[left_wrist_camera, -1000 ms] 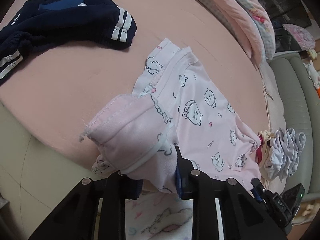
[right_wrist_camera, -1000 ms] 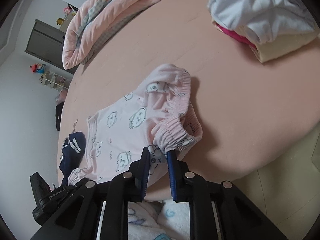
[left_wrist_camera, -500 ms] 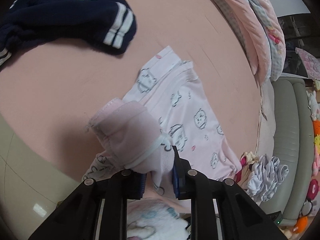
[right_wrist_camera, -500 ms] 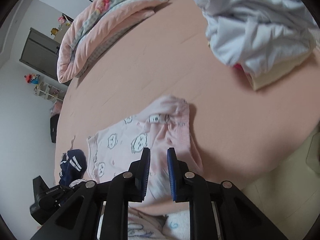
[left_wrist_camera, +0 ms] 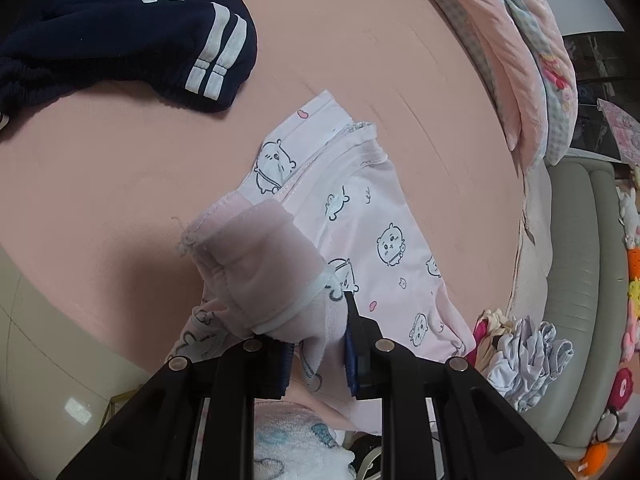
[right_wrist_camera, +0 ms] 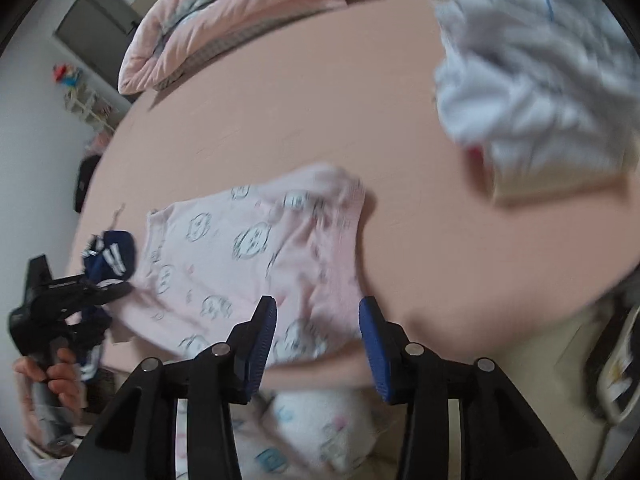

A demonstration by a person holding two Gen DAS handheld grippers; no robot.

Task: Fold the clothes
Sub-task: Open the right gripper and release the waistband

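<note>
Pink pyjama trousers (left_wrist_camera: 384,240) printed with small cartoon animals lie on the pink bed (left_wrist_camera: 120,168). My left gripper (left_wrist_camera: 316,340) is shut on a bunched hem of them, held a little above the sheet near the bed's front edge. In the right wrist view the same trousers (right_wrist_camera: 256,248) lie spread flat. My right gripper (right_wrist_camera: 316,336) hovers over their waistband end with its jaws opening, and the cloth lies below them, not pinched. The left gripper (right_wrist_camera: 60,300) and the hand holding it show at the far left.
A navy garment with white stripes (left_wrist_camera: 120,28) lies at the back left. A heap of white and coloured clothes (right_wrist_camera: 532,76) sits at the bed's right end. A folded pink quilt (left_wrist_camera: 520,52) runs along the far side. A grey sofa (left_wrist_camera: 576,280) stands beyond.
My right gripper has let go of the waistband, which now lies flat on the bed, and its jaws have spread. My left gripper has shifted slightly with the hem still in it.
</note>
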